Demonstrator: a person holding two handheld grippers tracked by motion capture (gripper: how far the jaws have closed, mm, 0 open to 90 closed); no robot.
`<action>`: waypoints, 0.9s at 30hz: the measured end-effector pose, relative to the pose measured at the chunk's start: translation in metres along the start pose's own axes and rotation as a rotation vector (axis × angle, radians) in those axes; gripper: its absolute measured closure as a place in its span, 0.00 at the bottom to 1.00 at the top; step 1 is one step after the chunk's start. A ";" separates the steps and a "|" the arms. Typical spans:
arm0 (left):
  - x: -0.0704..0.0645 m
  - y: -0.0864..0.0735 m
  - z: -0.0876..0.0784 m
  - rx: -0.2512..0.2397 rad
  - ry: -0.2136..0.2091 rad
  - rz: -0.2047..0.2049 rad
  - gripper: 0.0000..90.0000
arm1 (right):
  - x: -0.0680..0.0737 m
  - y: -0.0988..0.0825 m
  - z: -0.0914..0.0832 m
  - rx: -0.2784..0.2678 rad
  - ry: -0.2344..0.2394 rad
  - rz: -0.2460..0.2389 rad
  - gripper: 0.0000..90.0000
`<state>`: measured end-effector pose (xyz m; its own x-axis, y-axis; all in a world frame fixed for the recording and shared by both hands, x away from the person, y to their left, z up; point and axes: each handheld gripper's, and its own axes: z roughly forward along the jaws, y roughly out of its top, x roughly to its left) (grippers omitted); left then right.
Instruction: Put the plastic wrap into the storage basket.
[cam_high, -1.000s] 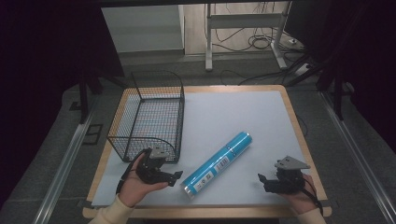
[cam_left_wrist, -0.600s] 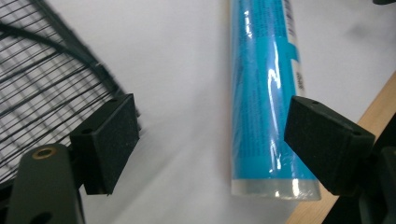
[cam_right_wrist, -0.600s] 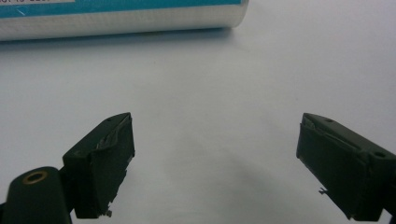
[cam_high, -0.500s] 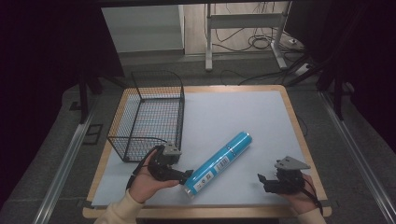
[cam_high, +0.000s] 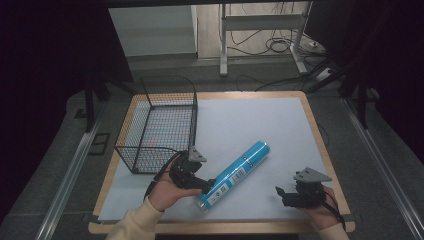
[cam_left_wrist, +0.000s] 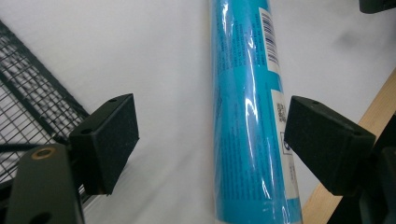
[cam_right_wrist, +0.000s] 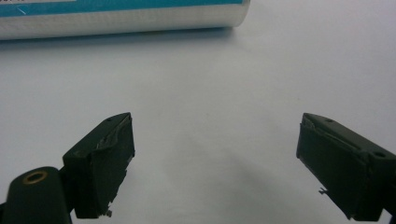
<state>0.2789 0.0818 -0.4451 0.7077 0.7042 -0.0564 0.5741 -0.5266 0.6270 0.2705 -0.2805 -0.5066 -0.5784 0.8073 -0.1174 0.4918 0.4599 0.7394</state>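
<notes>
The blue tube (cam_high: 233, 174) is lying on its side on the white sheet (cam_high: 250, 120) that is covering the wooden table (cam_high: 316, 131), slanting from its lower end near the front edge up toward the middle of the sheet. A white label with a barcode is running along part of its glossy wrapper. The left gripper (cam_high: 202, 185), held in the person's left hand (cam_high: 166, 189), is sitting at the tube's lower end, and in the left gripper view the tube (cam_left_wrist: 247, 112) is passing between the two black pads; the jaws are standing wide apart, the right-hand pad looking close against the tube's side while a clear gap is showing between the other pad and the tube, so nothing is being squeezed. The wire basket (cam_high: 159, 125) is standing upright just beside the left hand, on the left part of the table, and its mesh (cam_left_wrist: 28, 112) is showing at the edge of the left gripper view. The right gripper (cam_high: 283, 195) is resting low over the sheet near the table's front right corner, well apart from the tube, with its jaws spread and nothing between them; in the right gripper view the tube's end (cam_right_wrist: 140, 16) is lying farther off across the sheet.
</notes>
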 end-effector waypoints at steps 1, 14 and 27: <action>0.000 0.001 0.001 0.001 0.000 0.001 0.19 | 0.000 0.000 0.000 0.000 0.000 0.001 0.13; -0.007 0.017 0.020 0.036 -0.024 0.023 0.18 | -0.001 0.000 0.000 -0.002 0.000 0.000 0.13; -0.011 0.033 0.037 0.073 -0.034 0.032 0.18 | -0.002 0.000 -0.001 -0.006 -0.001 0.000 0.13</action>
<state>0.3051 0.0391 -0.4527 0.7388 0.6708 -0.0643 0.5787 -0.5828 0.5705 0.2709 -0.2821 -0.5060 -0.5777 0.8077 -0.1179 0.4880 0.4575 0.7433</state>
